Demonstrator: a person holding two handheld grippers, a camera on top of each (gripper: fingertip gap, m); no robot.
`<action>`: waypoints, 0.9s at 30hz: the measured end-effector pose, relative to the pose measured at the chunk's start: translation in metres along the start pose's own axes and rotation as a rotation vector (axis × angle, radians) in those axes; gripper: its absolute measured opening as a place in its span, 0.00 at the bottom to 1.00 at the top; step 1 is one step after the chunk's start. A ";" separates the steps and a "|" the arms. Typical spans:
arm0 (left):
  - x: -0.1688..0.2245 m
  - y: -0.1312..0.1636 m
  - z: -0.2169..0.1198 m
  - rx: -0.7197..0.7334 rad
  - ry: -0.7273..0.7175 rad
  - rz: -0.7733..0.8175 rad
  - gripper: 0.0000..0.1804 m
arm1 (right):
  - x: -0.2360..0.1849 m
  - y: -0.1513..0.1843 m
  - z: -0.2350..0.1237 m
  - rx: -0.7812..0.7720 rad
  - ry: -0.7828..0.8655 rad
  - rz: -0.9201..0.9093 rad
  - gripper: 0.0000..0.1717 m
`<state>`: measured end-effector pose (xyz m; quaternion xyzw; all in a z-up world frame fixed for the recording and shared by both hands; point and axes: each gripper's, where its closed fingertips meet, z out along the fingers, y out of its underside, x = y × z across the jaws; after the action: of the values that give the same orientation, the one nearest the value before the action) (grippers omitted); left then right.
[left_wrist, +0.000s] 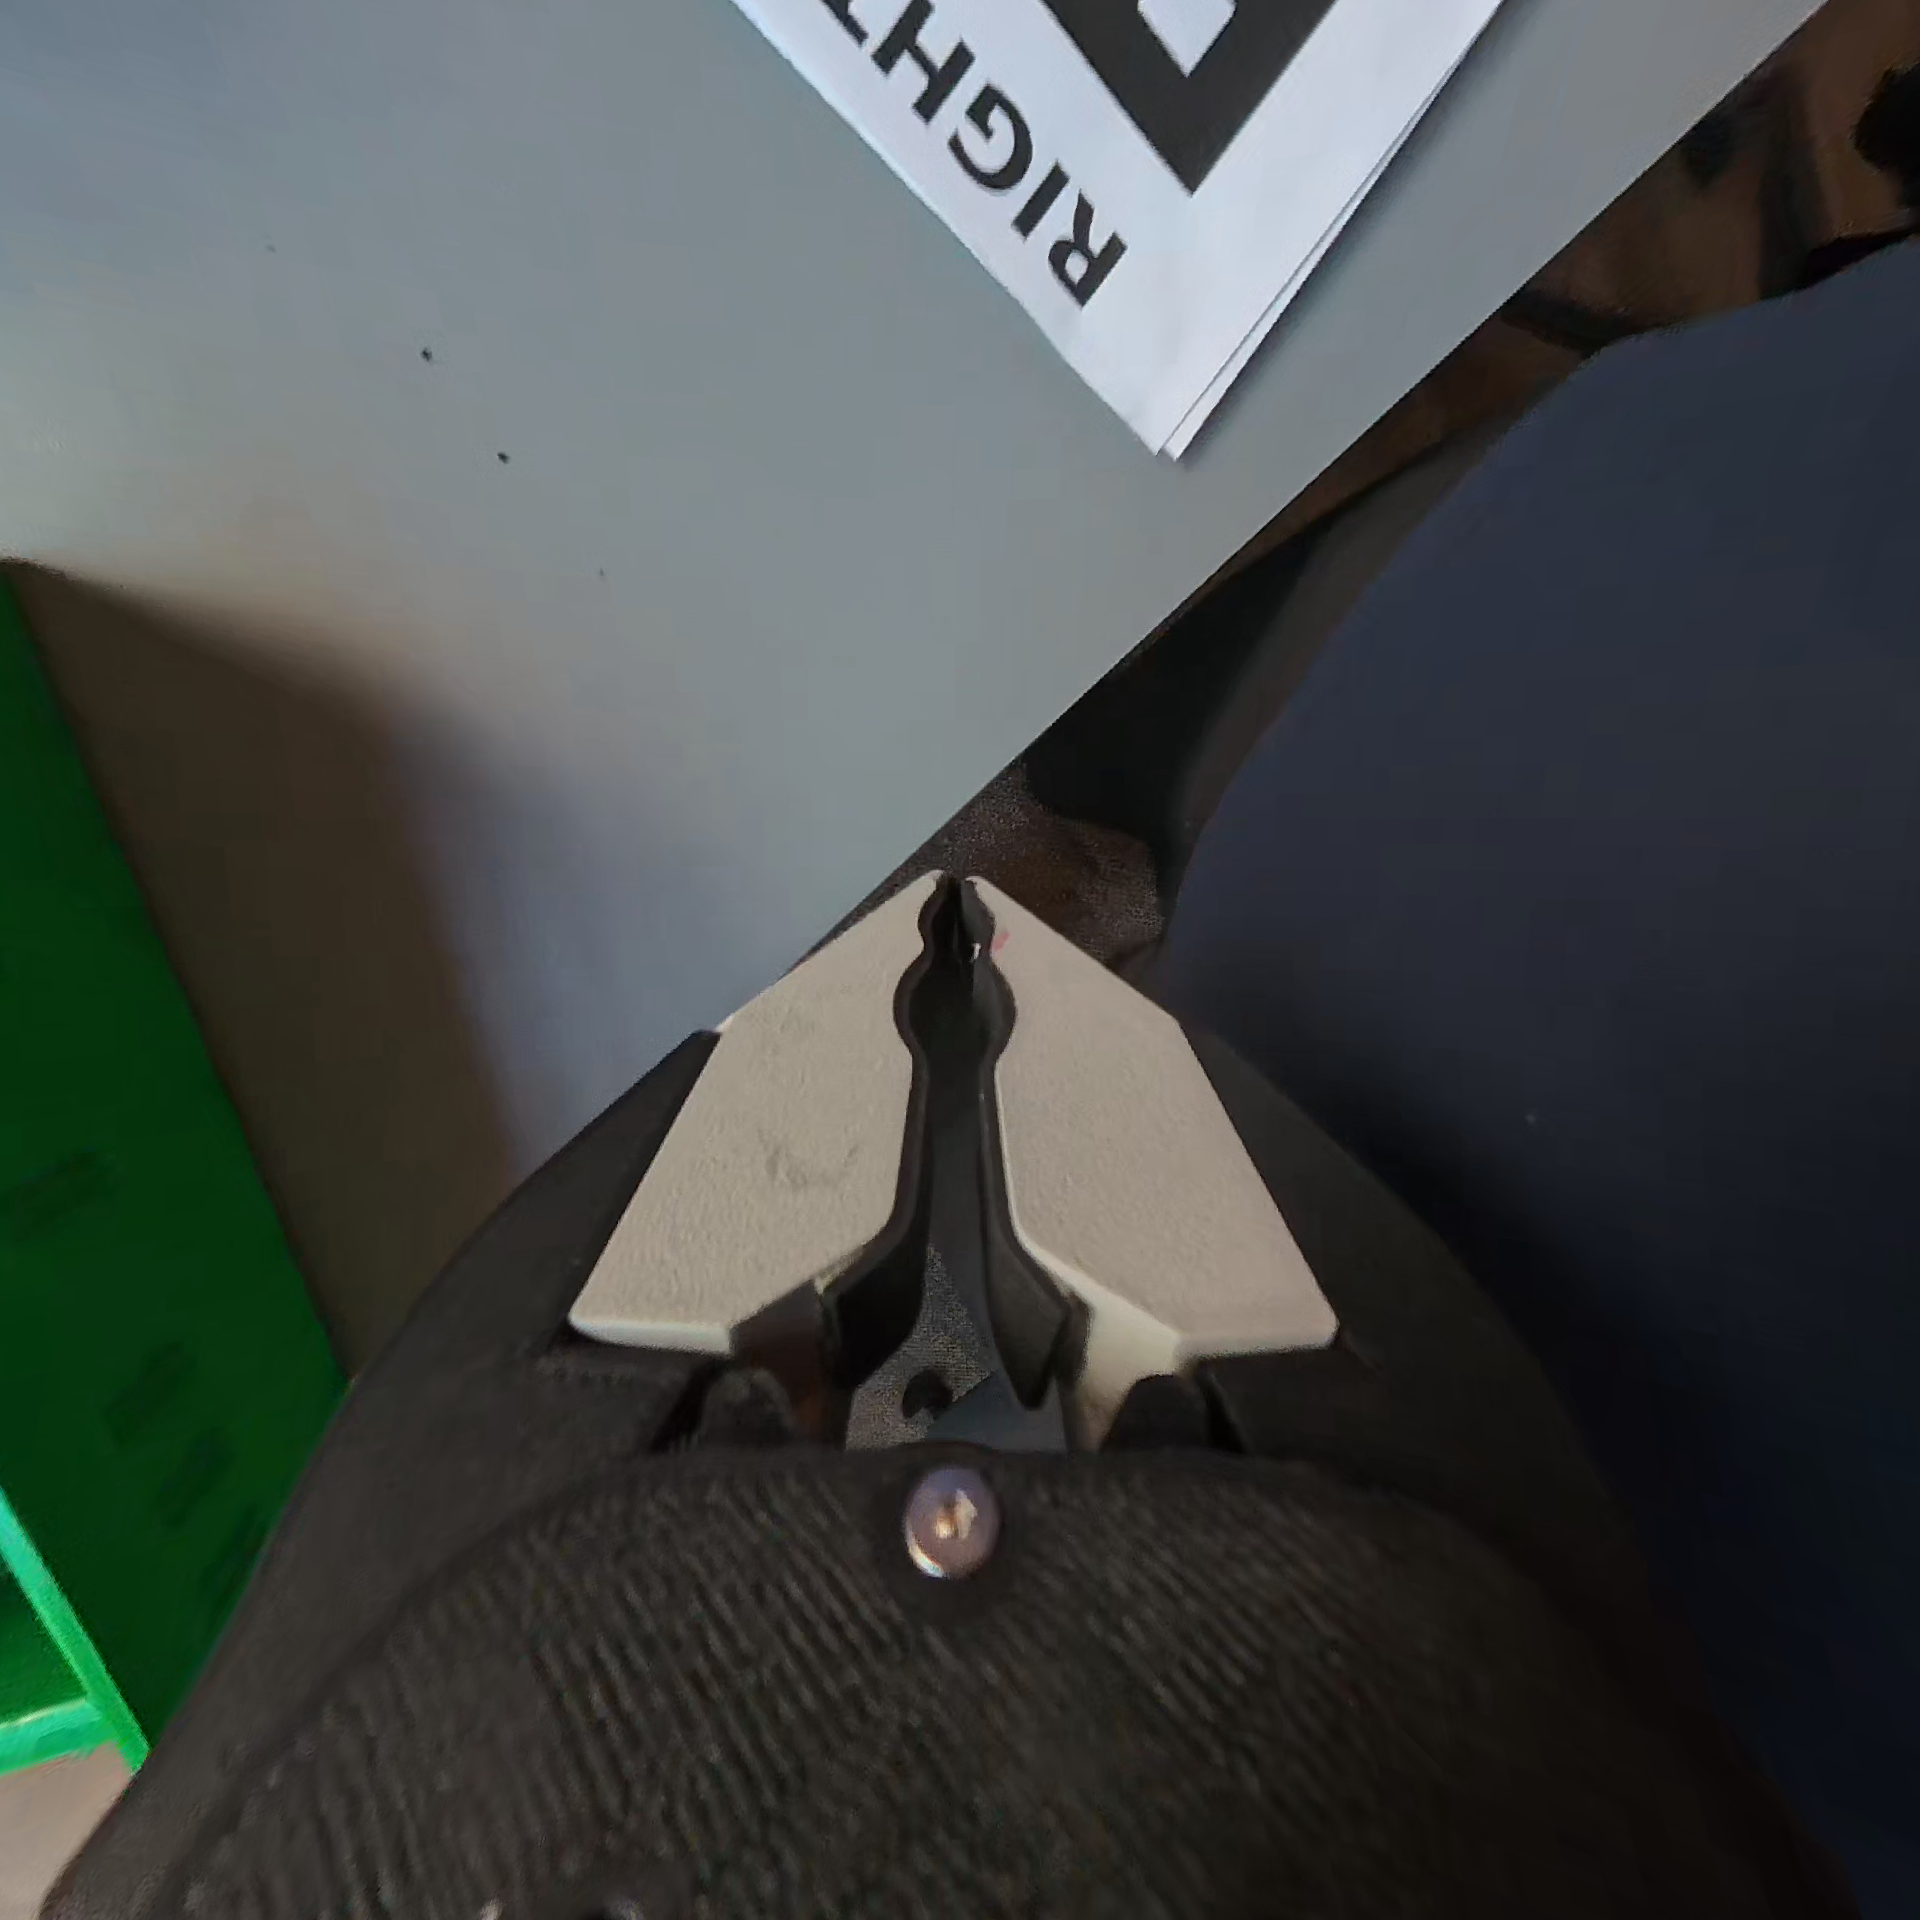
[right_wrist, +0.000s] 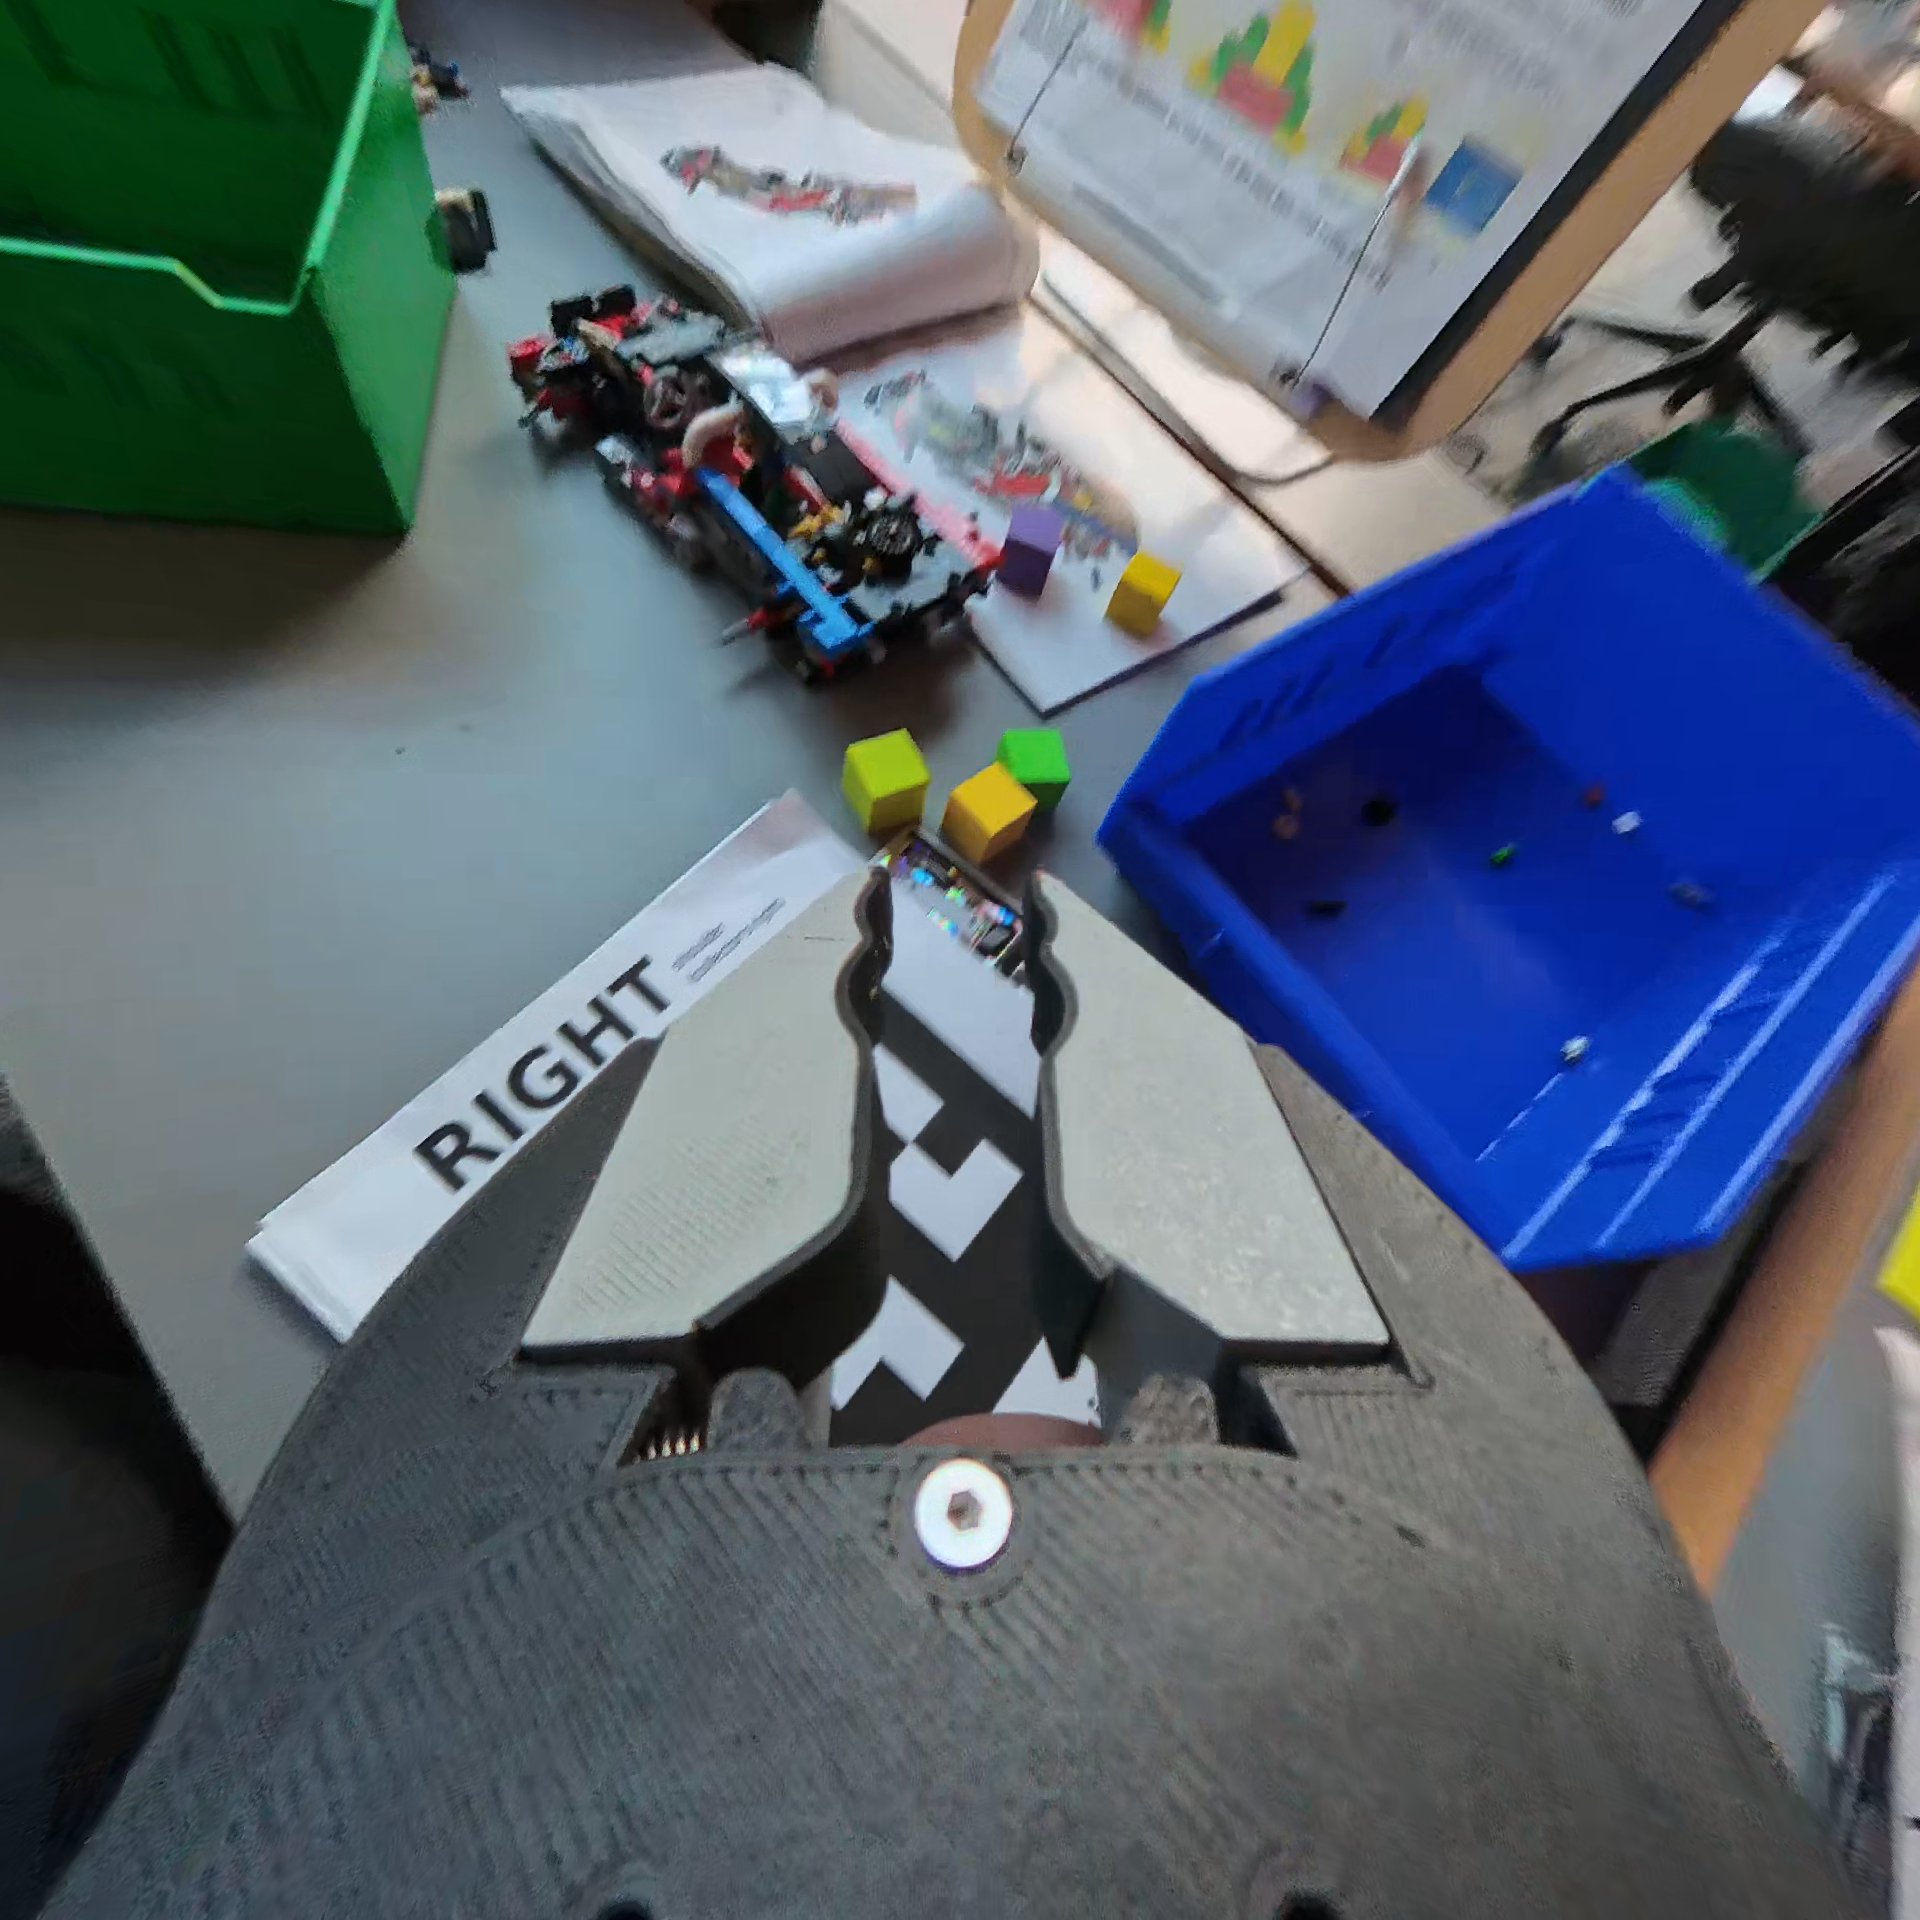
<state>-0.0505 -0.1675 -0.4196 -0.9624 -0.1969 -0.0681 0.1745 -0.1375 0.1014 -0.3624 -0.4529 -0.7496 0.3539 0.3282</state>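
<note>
Two tools in play. The left tool (left_wrist: 961, 894) is clenched, tips meeting with nothing between them. It hangs right over the near edge of the grey table (left_wrist: 520, 364), half above the top and half above a dark blue surface (left_wrist: 1558, 935) below the edge. A green bin (left_wrist: 125, 1143) stands off to one side of it, and a stack of printed sheets (left_wrist: 1195, 312) lies farther along the edge, well apart from the tips.

Over to the right tool (right_wrist: 956, 894): its jaws stand apart, low over that stack of sheets. A small dark piece with a rainbow sheen (right_wrist: 951, 904) sits between the fingertips, at the far corner of the paper. It spans the gap from tip to tip, but the blur hides whether the pads press on it or it simply lies on the paper beneath.

Just beyond the tips are three cubes in a tight cluster: a yellow-green cube (right_wrist: 883, 774), an orange-yellow cube (right_wrist: 987, 810) and a green cube (right_wrist: 1034, 764). The last two touch, or nearly so, which in my judgement leaves little room for a fingertip between them. A blue bin (right_wrist: 1299, 665) sits just beside them, tilted, with a few tiny bits scattered inside.

Farther back lies a brick-built vehicle (right_wrist: 748, 478). A purple cube (right_wrist: 1032, 545) and a yellow cube (right_wrist: 1143, 587) stand on an open page next to it.
</note>
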 end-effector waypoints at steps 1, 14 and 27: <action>-0.003 0.005 0.000 -0.001 -0.012 0.009 0.00 | 0.000 -0.010 -0.002 0.024 0.030 -0.021 0.14; -0.040 0.049 -0.005 0.128 -0.088 0.214 0.34 | -0.093 -0.119 -0.021 0.070 0.032 0.117 0.27; -0.160 0.055 -0.082 0.196 -0.439 0.092 0.32 | -0.128 -0.045 -0.015 -0.194 -0.042 0.213 0.25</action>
<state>-0.1796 -0.3011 -0.3923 -0.9406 -0.1918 0.1701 0.2228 -0.0975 -0.0270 -0.3387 -0.5519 -0.7348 0.3218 0.2278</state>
